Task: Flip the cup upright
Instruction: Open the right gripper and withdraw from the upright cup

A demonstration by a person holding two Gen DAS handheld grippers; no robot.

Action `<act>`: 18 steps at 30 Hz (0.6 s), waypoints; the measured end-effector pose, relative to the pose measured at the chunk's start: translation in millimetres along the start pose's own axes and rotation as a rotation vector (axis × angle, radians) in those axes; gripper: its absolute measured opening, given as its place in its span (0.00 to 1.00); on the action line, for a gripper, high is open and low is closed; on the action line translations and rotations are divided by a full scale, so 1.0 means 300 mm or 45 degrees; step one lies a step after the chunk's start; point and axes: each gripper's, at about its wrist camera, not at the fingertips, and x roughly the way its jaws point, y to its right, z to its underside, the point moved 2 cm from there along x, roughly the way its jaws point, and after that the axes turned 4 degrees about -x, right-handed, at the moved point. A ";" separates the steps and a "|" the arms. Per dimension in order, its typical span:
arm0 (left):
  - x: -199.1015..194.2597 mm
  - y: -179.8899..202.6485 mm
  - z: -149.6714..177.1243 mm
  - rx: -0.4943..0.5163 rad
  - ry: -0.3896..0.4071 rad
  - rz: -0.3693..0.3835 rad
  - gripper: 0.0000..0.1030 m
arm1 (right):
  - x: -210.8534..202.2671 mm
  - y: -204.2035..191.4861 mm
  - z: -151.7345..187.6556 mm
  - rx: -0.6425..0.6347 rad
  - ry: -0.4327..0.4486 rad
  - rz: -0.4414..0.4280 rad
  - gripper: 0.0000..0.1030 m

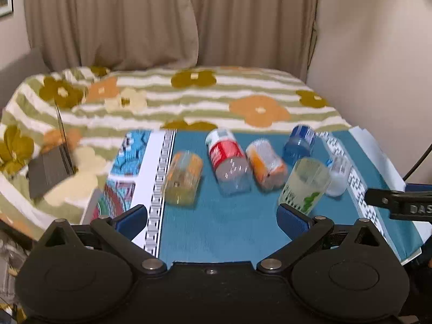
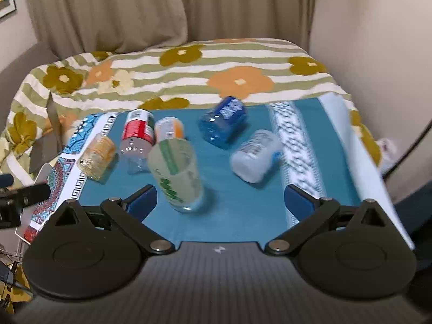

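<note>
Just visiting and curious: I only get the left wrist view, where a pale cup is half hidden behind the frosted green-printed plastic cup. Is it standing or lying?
Observer: The right wrist view shows the pale translucent plastic cup lying on its side, apart from the frosted green-printed cup.
Visitor: Is the other gripper holding anything? I see only a black sliver.
Observer: No. The right gripper is open wide, with nothing pinched.
Visitor: And the green-printed cup?
Observer: There you look down into its open mouth; it stands upright on the teal cloth.
</note>
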 end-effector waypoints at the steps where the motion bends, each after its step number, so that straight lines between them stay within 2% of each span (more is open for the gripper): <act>1: -0.009 0.011 -0.004 0.008 0.016 -0.007 1.00 | -0.018 0.007 0.000 -0.004 -0.004 0.005 1.00; 7: -0.044 0.064 0.002 0.033 0.065 -0.027 1.00 | -0.074 0.043 0.023 -0.055 -0.031 0.034 1.00; 18: -0.078 0.107 0.039 0.054 0.067 -0.038 1.00 | -0.088 0.077 0.077 -0.029 -0.066 0.042 1.00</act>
